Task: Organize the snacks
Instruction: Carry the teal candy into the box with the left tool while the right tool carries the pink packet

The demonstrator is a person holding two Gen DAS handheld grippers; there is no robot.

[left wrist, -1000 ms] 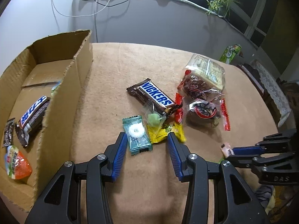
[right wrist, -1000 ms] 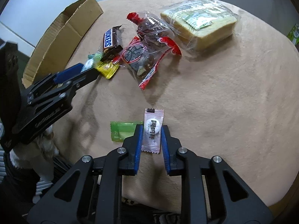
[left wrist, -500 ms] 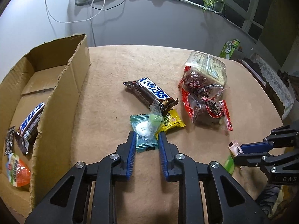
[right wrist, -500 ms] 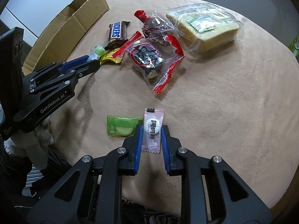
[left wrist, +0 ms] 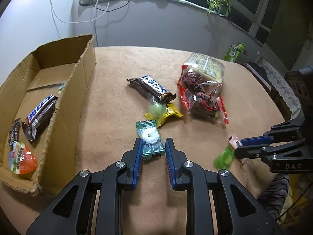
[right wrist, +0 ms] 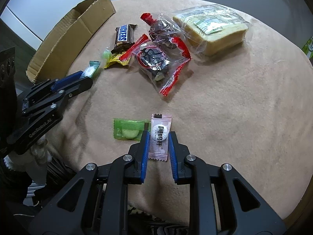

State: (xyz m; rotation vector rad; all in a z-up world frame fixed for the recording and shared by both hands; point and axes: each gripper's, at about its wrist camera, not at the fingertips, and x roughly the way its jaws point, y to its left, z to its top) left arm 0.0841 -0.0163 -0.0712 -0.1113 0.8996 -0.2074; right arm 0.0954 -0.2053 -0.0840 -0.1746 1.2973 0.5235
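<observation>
On the tan bench (right wrist: 234,101), the left gripper (left wrist: 153,150) is clamping a teal candy (left wrist: 150,140), with the cardboard box (left wrist: 78,90) at its 10 o'clock. At the bench's near edge, the right gripper (right wrist: 158,139) is pinching a pink candy (right wrist: 160,135), a green candy (right wrist: 129,129) lying just beside at its 9 o'clock.

Snacks crowd the middle; bare cloth lies to the sides

Between the cardboard box (left wrist: 58,90) and the Snickers bar (left wrist: 151,87) the surface (left wrist: 115,105) is bare, a wide lane toward the box's open top. The near box wall stands upright along that lane. The yellow packet (left wrist: 172,112), green candy (left wrist: 155,108) and red-edged bags (left wrist: 203,98) bunch together just beyond the left claw (left wrist: 152,152). In the right wrist view, bare cloth spreads right of the bread pack (right wrist: 213,31).
</observation>
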